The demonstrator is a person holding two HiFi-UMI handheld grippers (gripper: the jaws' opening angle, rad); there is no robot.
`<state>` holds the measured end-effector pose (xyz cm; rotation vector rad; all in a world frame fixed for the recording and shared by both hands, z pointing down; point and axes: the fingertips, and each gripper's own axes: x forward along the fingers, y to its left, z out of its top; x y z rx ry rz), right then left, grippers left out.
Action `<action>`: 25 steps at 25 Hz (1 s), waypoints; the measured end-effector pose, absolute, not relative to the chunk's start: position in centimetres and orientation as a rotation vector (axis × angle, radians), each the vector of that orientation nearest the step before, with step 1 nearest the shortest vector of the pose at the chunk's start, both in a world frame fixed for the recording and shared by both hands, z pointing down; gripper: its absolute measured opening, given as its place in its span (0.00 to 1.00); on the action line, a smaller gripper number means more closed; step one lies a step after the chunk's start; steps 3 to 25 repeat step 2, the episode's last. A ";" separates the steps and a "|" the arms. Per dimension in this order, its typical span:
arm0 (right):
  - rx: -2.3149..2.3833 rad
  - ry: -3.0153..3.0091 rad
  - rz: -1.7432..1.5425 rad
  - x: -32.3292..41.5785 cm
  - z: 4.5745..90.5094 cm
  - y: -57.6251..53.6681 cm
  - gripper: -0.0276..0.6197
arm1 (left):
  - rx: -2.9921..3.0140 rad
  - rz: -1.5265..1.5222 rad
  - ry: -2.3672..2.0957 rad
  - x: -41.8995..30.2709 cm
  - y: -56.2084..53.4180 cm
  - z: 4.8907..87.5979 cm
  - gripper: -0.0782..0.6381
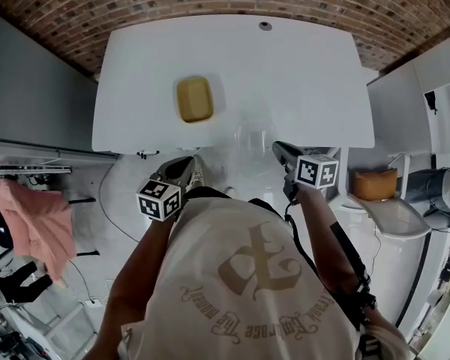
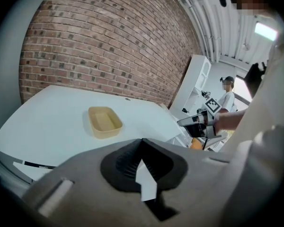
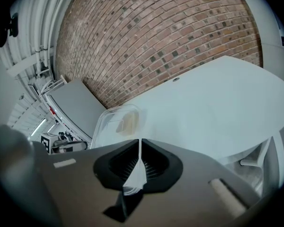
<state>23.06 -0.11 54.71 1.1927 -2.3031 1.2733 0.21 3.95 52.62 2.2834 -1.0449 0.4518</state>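
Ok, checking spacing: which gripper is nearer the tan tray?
Left. The left gripper hovers on the near side of the tan tray; the right gripper is farther, off to its right.

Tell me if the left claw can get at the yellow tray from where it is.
Probably yes. The yellow tray sits alone on the white table ahead of the left claw, nothing between them. The clear lid pinched in the right claw is off to the side. The left claw is shut, though.

The right gripper (image 3: pixel 140 149) has its jaws closed on the rim of a clear plastic lid (image 3: pixel 114 123), over the white table's (image 3: pixel 213 108) near edge.
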 end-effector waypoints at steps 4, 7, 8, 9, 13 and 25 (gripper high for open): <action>1.196 -2.307 1.273 23.2 54.6 0.2 0.08 | 2.286 0.453 -1.046 0.4 4.3 52.5 0.11; 1.196 -2.307 1.273 23.2 54.6 0.2 0.08 | 2.286 0.453 -1.046 0.4 4.3 52.5 0.11; 1.196 -2.307 1.273 23.2 54.6 0.2 0.08 | 2.286 0.453 -1.046 0.4 4.3 52.5 0.11; 1.196 -2.307 1.273 23.2 54.6 0.2 0.08 | 2.286 0.453 -1.046 0.4 4.3 52.5 0.11; 1.196 -2.307 1.273 23.2 54.6 0.2 0.08 | 2.286 0.453 -1.046 0.4 4.3 52.5 0.11; 1.196 -2.307 1.273 23.2 54.6 0.2 0.08 | 2.286 0.453 -1.046 0.4 4.3 52.5 0.11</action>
